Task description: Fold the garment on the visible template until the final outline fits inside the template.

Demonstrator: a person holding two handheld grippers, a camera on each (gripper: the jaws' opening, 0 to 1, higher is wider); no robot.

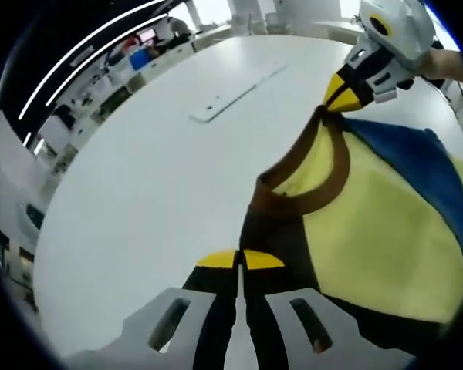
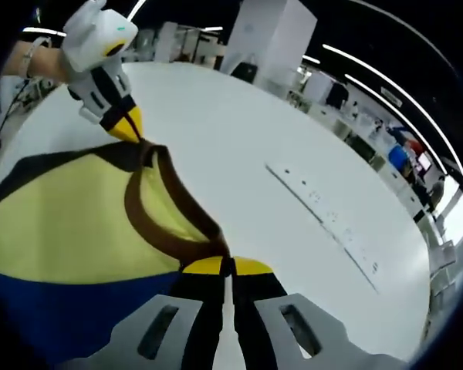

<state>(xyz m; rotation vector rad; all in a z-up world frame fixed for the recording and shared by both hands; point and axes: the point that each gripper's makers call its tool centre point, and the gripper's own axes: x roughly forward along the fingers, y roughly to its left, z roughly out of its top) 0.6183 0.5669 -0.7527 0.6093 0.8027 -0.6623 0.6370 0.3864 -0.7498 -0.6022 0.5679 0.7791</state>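
No text, label, brand, number or sign could be read in either view. The garment [image 1: 370,231] carried no print or tag that showed: only plain yellow, blue and brown panels. The long pale strip [image 2: 324,216] lying on the white table [image 2: 239,139], toward two o'clock of the right gripper view, bore small dark marks along its length, perhaps printing or holes, but they were too small to make out. The screens and shelves at the room's far edge were too blurred to read.
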